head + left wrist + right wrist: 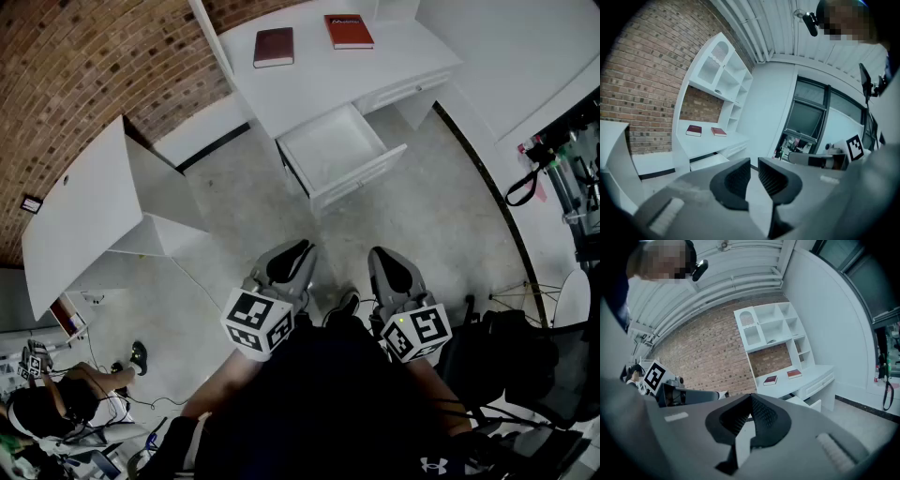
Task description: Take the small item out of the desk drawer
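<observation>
Approach step: the drawer (337, 150) at upper centre stands open, seemingly empty. The left gripper (289, 262) is slightly parted, the right gripper (394, 270) closed, both empty; next, reach forward.

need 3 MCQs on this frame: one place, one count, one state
1. Where do the books lie?
A) on the desk top
B) on a chair
C) on the floor

2. How many books are in view?
A) one
B) two
C) four

3. The desk's drawer is:
A) shut
B) pulled open
C) lifted out and set on the floor

Answers:
1 A: in the head view, both lie flat on the white top.
2 B: one dark red and one brighter red, side by side.
3 B: it sticks out from the desk front with its inside showing.
</observation>
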`<action>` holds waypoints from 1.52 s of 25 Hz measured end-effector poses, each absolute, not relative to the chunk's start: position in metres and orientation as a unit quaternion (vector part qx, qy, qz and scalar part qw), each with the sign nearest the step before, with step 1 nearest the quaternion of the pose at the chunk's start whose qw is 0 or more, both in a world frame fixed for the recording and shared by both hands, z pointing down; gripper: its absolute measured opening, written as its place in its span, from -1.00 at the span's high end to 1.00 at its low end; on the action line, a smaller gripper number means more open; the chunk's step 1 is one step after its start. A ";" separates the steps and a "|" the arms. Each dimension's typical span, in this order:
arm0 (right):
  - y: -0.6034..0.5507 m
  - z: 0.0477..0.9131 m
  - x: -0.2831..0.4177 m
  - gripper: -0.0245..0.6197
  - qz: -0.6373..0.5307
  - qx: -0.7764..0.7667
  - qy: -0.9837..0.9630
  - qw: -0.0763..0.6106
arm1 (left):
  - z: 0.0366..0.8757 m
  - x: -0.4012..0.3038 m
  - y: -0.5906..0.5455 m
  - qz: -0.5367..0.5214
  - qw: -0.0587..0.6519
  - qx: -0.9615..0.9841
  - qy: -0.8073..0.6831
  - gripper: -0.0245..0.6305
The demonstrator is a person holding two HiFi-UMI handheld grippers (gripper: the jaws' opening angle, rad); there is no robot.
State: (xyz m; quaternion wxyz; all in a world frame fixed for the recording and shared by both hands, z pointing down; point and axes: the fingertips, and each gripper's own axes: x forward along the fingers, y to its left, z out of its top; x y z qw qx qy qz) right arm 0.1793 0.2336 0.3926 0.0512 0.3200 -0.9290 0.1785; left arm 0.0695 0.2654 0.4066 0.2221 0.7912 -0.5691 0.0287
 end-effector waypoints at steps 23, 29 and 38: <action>0.248 0.411 0.086 0.91 0.201 0.388 -0.897 0.071 | 0.431 -0.048 0.282 0.013 0.250 0.802 -0.542 0.76; 0.217 0.423 0.064 0.91 0.212 0.372 -0.901 0.070 | 0.440 -0.075 0.263 0.021 0.247 0.785 -0.567 0.76; 0.139 0.425 0.042 0.91 0.225 0.345 -0.909 0.059 | 0.433 -0.112 0.189 0.041 0.225 0.760 -0.609 0.76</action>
